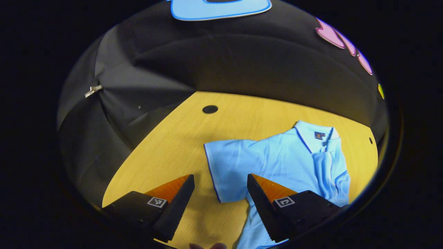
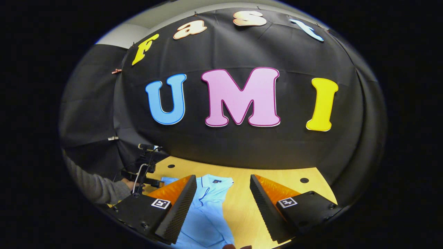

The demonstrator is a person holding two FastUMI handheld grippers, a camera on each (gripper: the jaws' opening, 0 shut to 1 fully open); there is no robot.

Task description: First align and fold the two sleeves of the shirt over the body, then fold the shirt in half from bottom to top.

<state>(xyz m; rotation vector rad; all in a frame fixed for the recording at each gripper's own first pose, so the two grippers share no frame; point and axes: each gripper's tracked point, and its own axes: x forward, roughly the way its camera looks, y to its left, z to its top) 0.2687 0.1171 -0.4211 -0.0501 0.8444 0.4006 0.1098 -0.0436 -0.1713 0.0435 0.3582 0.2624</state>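
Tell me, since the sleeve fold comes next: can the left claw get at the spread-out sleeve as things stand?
Probably yes. The left claw is open right above the spread-out sleeve of the polo shirt, and nothing lies between them on the wooden table.

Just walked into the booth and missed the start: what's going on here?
A person is folding a light blue polo shirt on a wooden table with two handheld grippers. One sleeve already lies over the body; the other sleeve is spread flat. The left gripper is open just above that sleeve. The right gripper is open, holding nothing.
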